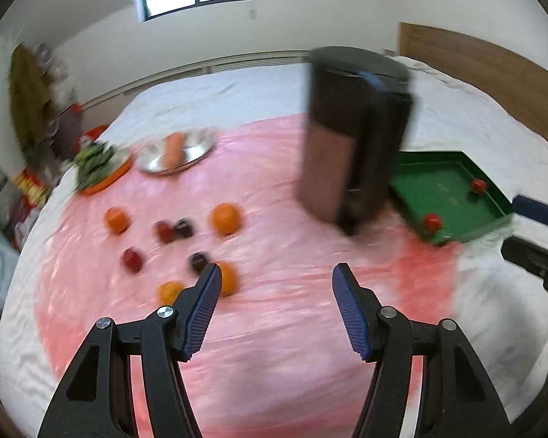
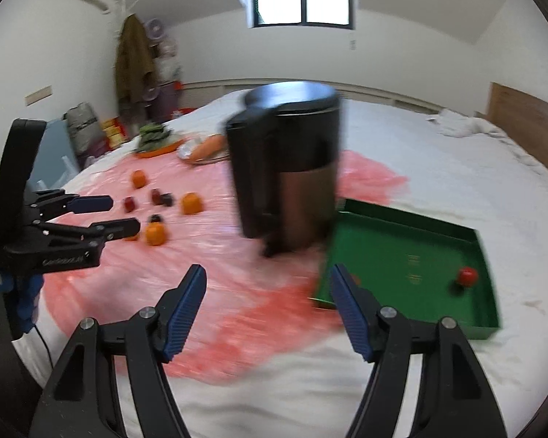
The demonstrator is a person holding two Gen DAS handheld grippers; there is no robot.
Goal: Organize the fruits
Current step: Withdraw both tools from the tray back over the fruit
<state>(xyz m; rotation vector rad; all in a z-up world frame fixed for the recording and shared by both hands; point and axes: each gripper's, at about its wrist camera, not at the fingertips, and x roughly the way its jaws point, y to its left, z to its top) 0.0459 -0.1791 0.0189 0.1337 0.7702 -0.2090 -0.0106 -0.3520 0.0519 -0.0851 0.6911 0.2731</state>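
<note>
In the left wrist view, oranges (image 1: 225,218) and dark red fruits (image 1: 132,259) lie scattered on the pink sheet (image 1: 274,328) at centre left of the frame, with a carrot on a metal plate (image 1: 197,149) above them. At lower centre, the left hand-held gripper (image 1: 276,273) has its jaws spread wide and empty, the left pad overlapping an orange in the picture. A tall dark cylinder (image 1: 350,138) stands at upper centre, blurred. In the right wrist view, the right hand-held gripper (image 2: 268,272) is likewise wide apart, holding nothing, and the green tray (image 2: 402,255) at right holds a small red fruit (image 2: 467,276).
</note>
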